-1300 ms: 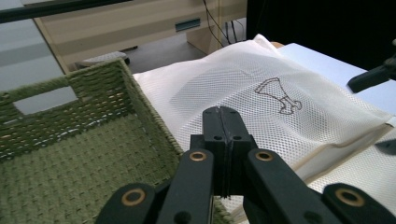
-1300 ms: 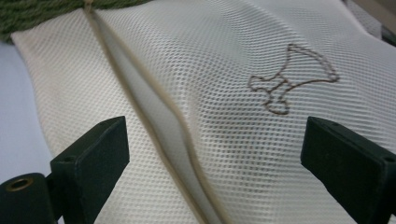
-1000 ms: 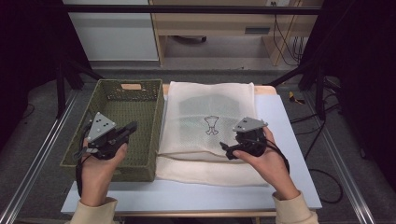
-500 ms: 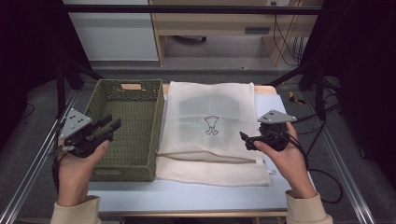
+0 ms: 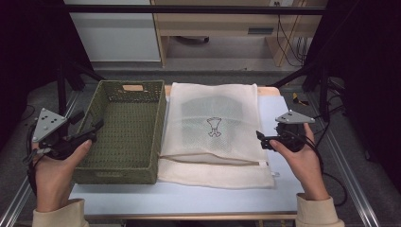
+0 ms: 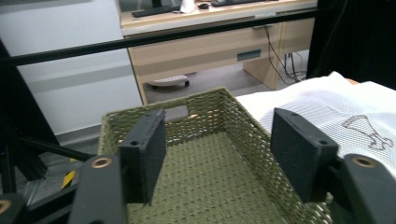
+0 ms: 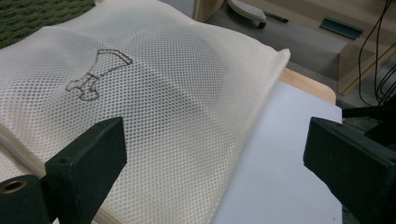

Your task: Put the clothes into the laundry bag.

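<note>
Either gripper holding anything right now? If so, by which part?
Nothing is held. The left gripper, jaws just opening, is over the green basket; the right gripper, jaws open, is beside the mesh bag.

The basket (image 5: 124, 130) sits on the table (image 5: 189, 196), just left of the mesh bag (image 5: 215, 127).

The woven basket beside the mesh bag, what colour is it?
Olive green basket, clearest in the high view.

Pale blue worktop (image 5: 283, 189) with a wood-coloured far edge carries two things. An olive-green woven basket (image 5: 124, 135) stands on its left part; just beside it, a cream mesh bag (image 5: 215, 130) with a small dark embroidered figure lies flat across the middle, its near edge folded double.
</note>
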A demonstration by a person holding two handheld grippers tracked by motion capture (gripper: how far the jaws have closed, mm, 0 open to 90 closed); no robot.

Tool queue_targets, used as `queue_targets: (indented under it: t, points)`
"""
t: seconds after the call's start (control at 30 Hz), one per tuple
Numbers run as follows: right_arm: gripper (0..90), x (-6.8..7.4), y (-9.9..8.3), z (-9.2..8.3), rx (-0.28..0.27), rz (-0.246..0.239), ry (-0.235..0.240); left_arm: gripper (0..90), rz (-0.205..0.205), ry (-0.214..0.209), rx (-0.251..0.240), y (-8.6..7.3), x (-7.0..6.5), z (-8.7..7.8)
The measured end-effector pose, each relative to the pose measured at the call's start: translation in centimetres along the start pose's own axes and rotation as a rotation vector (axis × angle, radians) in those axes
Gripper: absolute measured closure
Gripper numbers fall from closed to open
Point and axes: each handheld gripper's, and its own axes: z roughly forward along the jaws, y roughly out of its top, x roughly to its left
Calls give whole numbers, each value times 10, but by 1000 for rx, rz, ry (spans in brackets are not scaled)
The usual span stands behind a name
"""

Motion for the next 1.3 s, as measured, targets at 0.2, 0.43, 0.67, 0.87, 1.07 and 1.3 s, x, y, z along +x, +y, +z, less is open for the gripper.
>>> queue_targets:
  t: [0.2,0.43,0.67,0.87,1.07,1.3]
  points:
    - [59,-16,-14,3,2,46,-38,249,39,37,39,-8,9,6]
    - [59,-32,-33,13,3,92,-82,156,34,35,109,-24,25,14]
    - [56,-37,-49,22,21,111,-90,98,46,64,147,-38,40,17]
    - [56,-40,-63,31,22,136,-90,69,45,53,163,-50,49,20]
    - [58,-40,-77,40,30,134,-93,42,57,36,161,-58,53,22]
    - [63,-39,-94,49,2,132,-96,39,46,31,180,-65,59,20]
